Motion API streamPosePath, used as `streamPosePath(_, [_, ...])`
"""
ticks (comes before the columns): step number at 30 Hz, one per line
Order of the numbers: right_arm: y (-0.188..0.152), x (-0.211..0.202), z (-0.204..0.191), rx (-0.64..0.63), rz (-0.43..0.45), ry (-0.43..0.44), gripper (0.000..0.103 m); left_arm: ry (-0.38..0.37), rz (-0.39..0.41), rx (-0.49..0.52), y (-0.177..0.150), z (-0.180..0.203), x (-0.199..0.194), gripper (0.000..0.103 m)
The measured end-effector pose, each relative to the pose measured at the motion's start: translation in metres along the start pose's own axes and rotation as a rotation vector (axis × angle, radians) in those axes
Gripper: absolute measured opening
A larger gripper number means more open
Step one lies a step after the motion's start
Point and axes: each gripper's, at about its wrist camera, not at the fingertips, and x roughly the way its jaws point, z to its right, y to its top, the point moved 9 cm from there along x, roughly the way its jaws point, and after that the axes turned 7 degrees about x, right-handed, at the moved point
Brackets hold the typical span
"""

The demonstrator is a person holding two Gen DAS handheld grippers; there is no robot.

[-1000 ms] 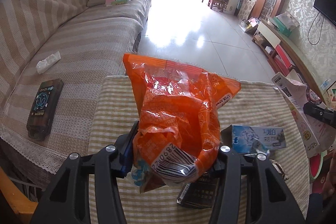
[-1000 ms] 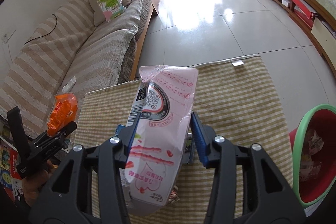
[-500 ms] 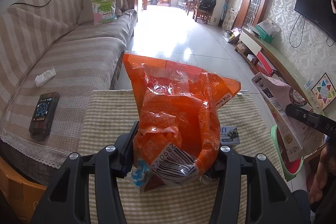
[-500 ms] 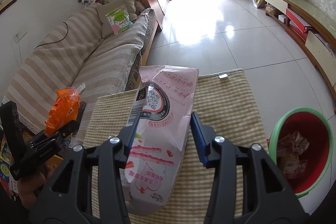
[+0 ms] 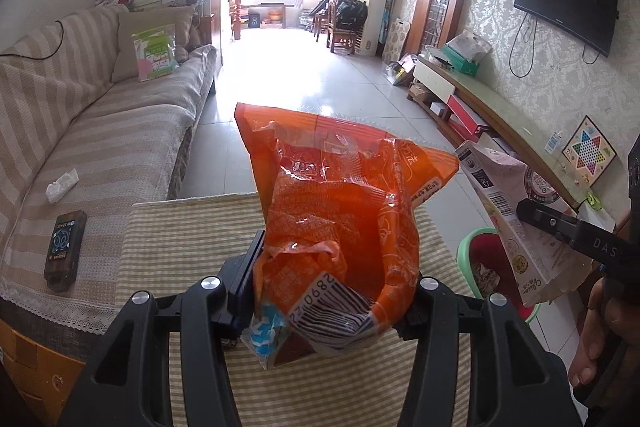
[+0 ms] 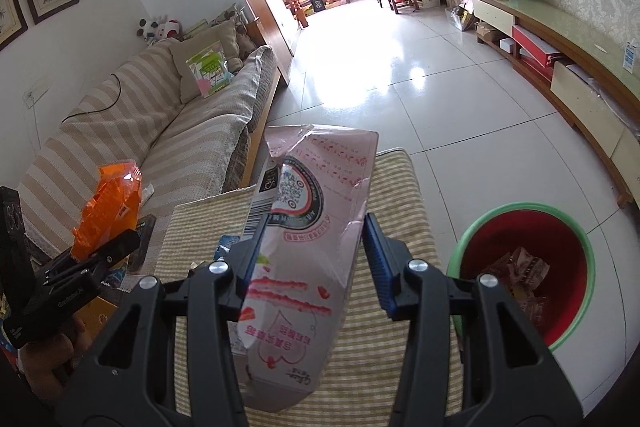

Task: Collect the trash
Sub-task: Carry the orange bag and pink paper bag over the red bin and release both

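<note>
Both grippers have been rising off the checked table [image 6: 400,179], left gripper [image 5: 332,291] clamping the orange wrapper [image 5: 340,203], right gripper [image 6: 314,247] pinching the pink bag [image 6: 316,211] beside the open bin [image 6: 520,267].

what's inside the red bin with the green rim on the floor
The red bin already holds a few crumpled brownish wrappers against its far side. Its near side is hidden behind the right gripper, so anything lying there cannot be seen.
</note>
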Motion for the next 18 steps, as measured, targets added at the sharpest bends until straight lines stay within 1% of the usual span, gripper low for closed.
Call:
streamPosePath(10, [0.017,-0.027,0.078,0.085,0.057,-0.071,0.044,-0.100,-0.005,0.072,0.020,0.089,0.023,0.049])
streamPosePath(18, [0.024,-0.047,0.147,0.148,0.094,-0.147,0.044,-0.199,-0.033,0.126,0.025,0.166,0.053,0.049])
